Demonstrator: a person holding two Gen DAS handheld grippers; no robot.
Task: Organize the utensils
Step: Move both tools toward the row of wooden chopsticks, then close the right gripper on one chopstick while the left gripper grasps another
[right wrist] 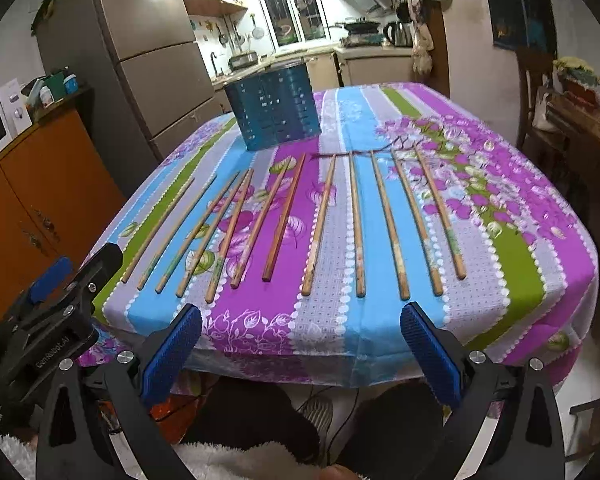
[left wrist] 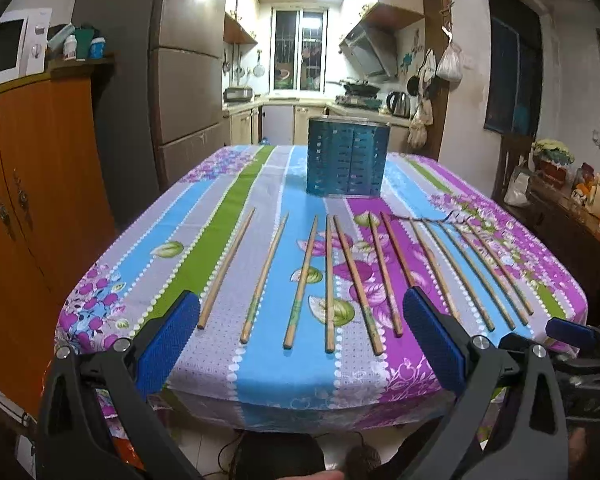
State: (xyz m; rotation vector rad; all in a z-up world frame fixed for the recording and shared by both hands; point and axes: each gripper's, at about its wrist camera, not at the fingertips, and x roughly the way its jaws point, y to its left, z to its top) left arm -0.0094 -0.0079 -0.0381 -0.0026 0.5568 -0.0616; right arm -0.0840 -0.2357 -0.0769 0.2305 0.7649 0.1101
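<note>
Not started: all chopsticks (right wrist: 285,216) lie on the near counter (right wrist: 380,320), holder (right wrist: 274,110) far; both grippers (left wrist: 300,336) (right wrist: 300,340) apart, empty.

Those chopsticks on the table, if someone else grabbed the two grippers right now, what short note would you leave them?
Left gripper: open, holding nothing, hovering at the near table edge.
Right gripper: open, holding nothing, also at the near edge.
Chopsticks: all lying loose in a row across the tablecloth, thick ends toward you; twelve can be counted in the right wrist view.
Blue holder: standing upright beyond the row, toward the far end of the table. Its inside cannot be seen from here.
Done: nothing visible so far.
Left: probably pick up each chopstick and drop it into the holder.
</note>
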